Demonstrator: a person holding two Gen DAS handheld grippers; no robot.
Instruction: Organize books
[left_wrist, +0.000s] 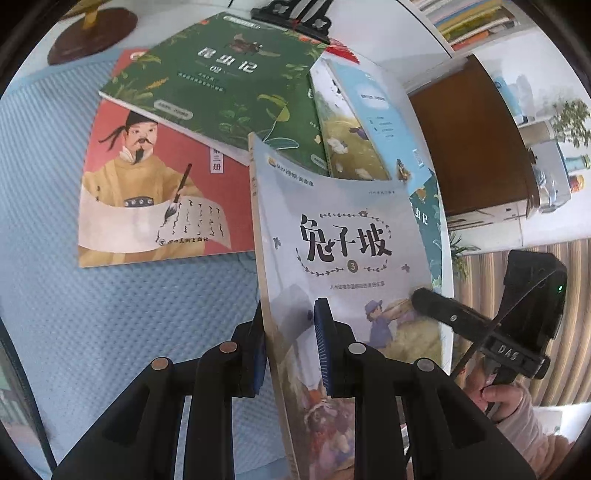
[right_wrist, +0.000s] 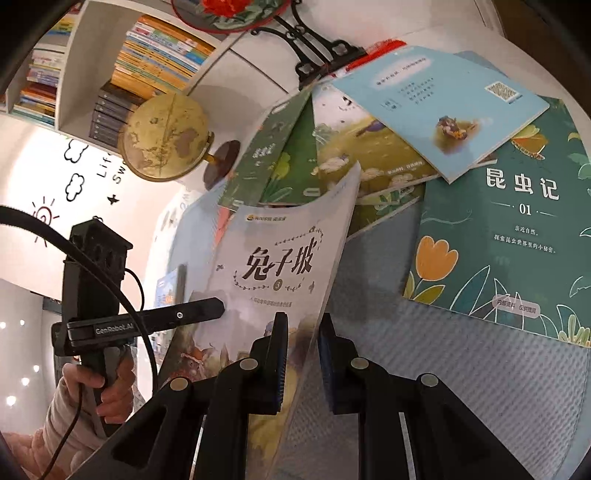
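A pale grey book (left_wrist: 340, 229) with black brush lettering and a "3" on its cover is held tilted above the blue mat (left_wrist: 110, 332). My left gripper (left_wrist: 290, 325) is shut on its lower spine edge, with one blue pad on the cover and one behind. My right gripper (left_wrist: 421, 301) is shut on the opposite edge. In the right wrist view the same book (right_wrist: 280, 258) runs between the right gripper's (right_wrist: 303, 332) pads, and the left gripper (right_wrist: 218, 306) pinches its far side. A hand in a pink sleeve (right_wrist: 92, 384) holds that gripper.
Loose books overlap on the mat: a red one with a writing man (left_wrist: 147, 192), a dark green one (left_wrist: 221, 85), a light blue one (right_wrist: 443, 107) and a teal one (right_wrist: 509, 229). A globe (right_wrist: 166, 136), a black stand (right_wrist: 314, 48) and a filled bookshelf (right_wrist: 155, 48) stand behind.
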